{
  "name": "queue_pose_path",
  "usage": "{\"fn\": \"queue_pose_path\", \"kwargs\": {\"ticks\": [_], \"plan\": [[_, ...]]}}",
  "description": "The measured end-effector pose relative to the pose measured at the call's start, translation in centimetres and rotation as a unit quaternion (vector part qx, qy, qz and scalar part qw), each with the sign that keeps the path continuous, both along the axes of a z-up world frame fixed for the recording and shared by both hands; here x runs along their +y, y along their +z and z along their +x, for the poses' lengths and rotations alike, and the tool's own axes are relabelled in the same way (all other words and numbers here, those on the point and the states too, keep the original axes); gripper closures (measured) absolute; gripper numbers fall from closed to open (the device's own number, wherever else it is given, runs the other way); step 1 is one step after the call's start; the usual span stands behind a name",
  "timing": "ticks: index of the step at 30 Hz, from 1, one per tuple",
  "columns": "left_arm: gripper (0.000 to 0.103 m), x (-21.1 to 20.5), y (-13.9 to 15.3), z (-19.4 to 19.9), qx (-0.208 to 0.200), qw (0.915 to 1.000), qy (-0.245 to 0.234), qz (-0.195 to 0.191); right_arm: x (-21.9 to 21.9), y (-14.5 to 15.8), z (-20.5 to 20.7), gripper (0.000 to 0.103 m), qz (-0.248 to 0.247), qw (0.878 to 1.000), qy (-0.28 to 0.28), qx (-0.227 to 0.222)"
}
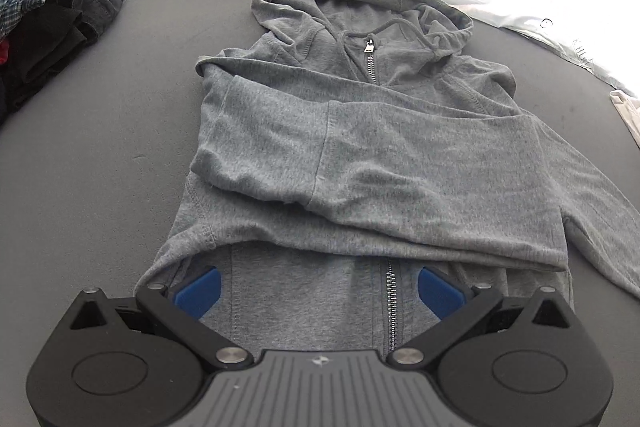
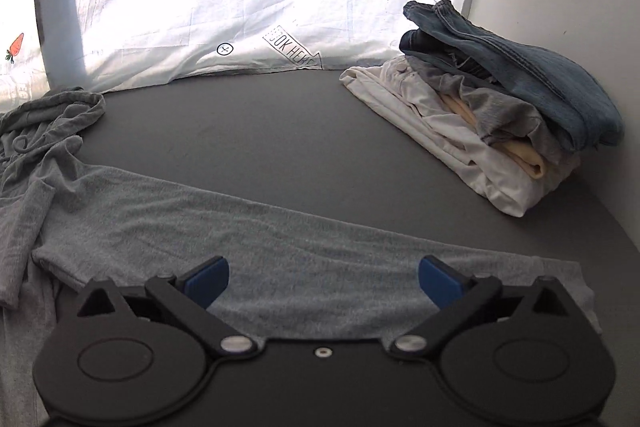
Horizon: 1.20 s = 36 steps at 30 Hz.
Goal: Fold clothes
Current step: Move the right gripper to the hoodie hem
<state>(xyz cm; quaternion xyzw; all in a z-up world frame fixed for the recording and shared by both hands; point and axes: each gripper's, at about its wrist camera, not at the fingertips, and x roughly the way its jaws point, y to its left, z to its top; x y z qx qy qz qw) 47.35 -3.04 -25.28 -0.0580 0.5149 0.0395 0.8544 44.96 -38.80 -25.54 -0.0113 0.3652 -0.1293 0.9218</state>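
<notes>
Hoodie (image 1: 360, 147) flat beneath both gaping tongs (image 1: 319, 289)

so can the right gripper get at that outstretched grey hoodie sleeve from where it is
Probably yes: the right gripper is open directly over the outstretched grey hoodie sleeve, with nothing lying on it.

Both wrist views low, close, perhaps sharing the hoodie (image 1: 360, 155).

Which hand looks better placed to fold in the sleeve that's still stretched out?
Right, probably. The right gripper hangs open directly over the outstretched sleeve, while the left gripper sits over the hoodie's zipper near the hem.
</notes>
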Motion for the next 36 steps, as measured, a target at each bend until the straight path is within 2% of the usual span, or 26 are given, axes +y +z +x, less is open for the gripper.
{"fn": "queue_pose_path", "kwargs": {"ticks": [4, 6, 12, 16, 20, 23, 26, 29, 30, 33, 35, 36], "plan": [[0.000, -1.2, -1.5, 2.0, 0.009, 0.9997, 0.016, 0.016, -4.6, -1.9, -0.2, 0.001, -0.036, 0.999, -0.026, -0.003], [0.000, -2.0, -1.7, 2.7, -0.007, 0.9993, 0.019, 0.032, -7.0, -3.0, -0.3, 0.001, -0.047, 0.998, -0.045, 0.000], [0.000, -1.9, -1.8, 2.8, -0.006, 0.9990, 0.034, 0.030, -14.1, -4.9, -1.4, 0.001, -0.021, 0.992, -0.123, 0.006], [0.000, -1.9, -1.8, 2.7, -0.006, 0.9988, 0.037, 0.030, -17.5, -5.7, -3.0, 0.000, -0.006, 0.988, -0.154, -0.011], [0.000, -1.9, -1.7, 2.6, -0.009, 0.9987, 0.040, 0.031, -19.6, -5.9, -4.5, 0.000, 0.004, 0.982, -0.188, -0.023], [0.000, -2.0, -1.7, 2.5, -0.011, 0.9985, 0.042, 0.032, -21.0, -6.3, -5.6, 0.000, 0.062, 0.971, -0.227, -0.044], [0.000, -2.0, -1.7, 2.6, -0.005, 0.9987, 0.041, 0.031, -20.4, -6.2, -5.3, 0.000, 0.048, 0.970, -0.235, -0.034], [0.000, -2.0, -1.7, 2.7, -0.001, 0.9987, 0.040, 0.030, -20.1, -6.0, -5.0, 0.000, 0.064, 0.966, -0.248, -0.027], [0.000, -2.0, -1.8, 2.7, -0.001, 0.9987, 0.040, 0.030, -20.0, -5.9, -5.0, 0.002, 0.066, 0.967, -0.247, -0.025], [0.000, -1.9, -1.8, 2.6, -0.004, 0.9988, 0.039, 0.030, -19.7, -5.7, -5.3, 0.015, 0.070, 0.968, -0.241, -0.027], [0.000, -1.9, -1.7, 2.6, -0.006, 0.9988, 0.038, 0.030, -19.4, -5.5, -5.6, 0.032, 0.074, 0.970, -0.230, -0.029], [0.000, -1.9, -1.7, 2.6, -0.006, 0.9988, 0.038, 0.030, -19.3, -5.3, -5.7, 0.037, 0.076, 0.971, -0.224, -0.029]]}}
